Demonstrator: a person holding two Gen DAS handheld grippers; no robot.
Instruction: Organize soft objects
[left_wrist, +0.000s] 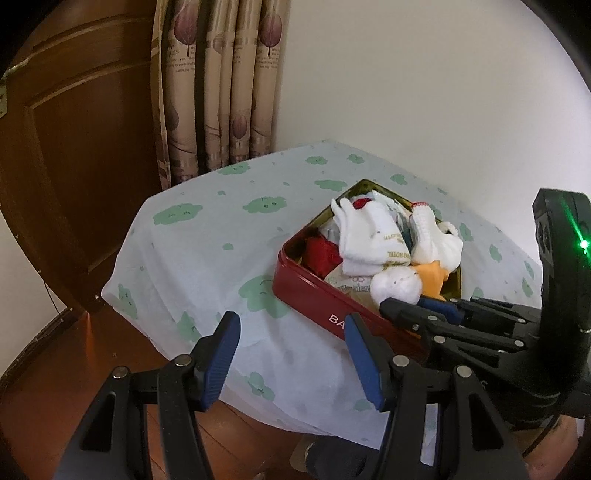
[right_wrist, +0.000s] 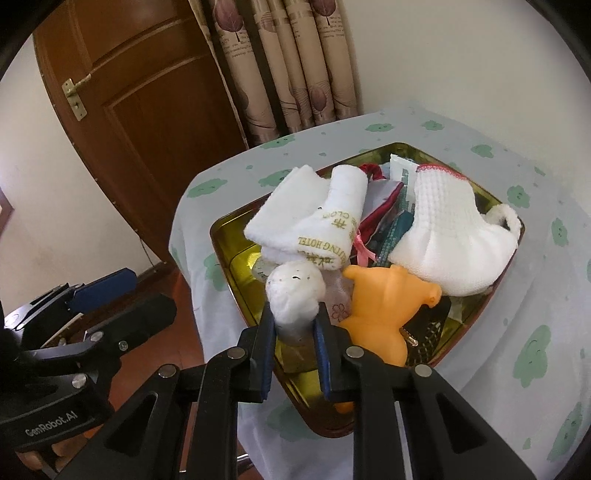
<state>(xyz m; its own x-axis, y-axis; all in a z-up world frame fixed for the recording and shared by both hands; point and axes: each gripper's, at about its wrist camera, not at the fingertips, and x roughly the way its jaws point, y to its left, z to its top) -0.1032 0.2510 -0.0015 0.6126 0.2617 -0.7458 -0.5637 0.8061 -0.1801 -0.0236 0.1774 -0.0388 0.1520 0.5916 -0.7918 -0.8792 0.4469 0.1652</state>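
A red tin (left_wrist: 317, 295) with a gold inside (right_wrist: 236, 254) stands on the small cloth-covered table. It holds a white hotel towel (right_wrist: 314, 218), a white knitted glove (right_wrist: 443, 229), an orange rubber toy (right_wrist: 384, 306), red cloth (left_wrist: 323, 254) and packets. My right gripper (right_wrist: 293, 317) is shut on a white cotton ball (right_wrist: 295, 291), over the tin's near edge; in the left wrist view the cotton ball (left_wrist: 395, 286) shows at the tip of the right gripper (left_wrist: 402, 310). My left gripper (left_wrist: 291, 332) hangs open and empty before the tin's left front corner.
The table cloth (left_wrist: 207, 254) is pale blue with green cloud prints. Behind it hang patterned curtains (left_wrist: 218, 81) beside a brown wooden door (right_wrist: 140, 96). White walls (left_wrist: 424, 74) stand at the back right. Reddish floor (left_wrist: 55, 354) lies below left.
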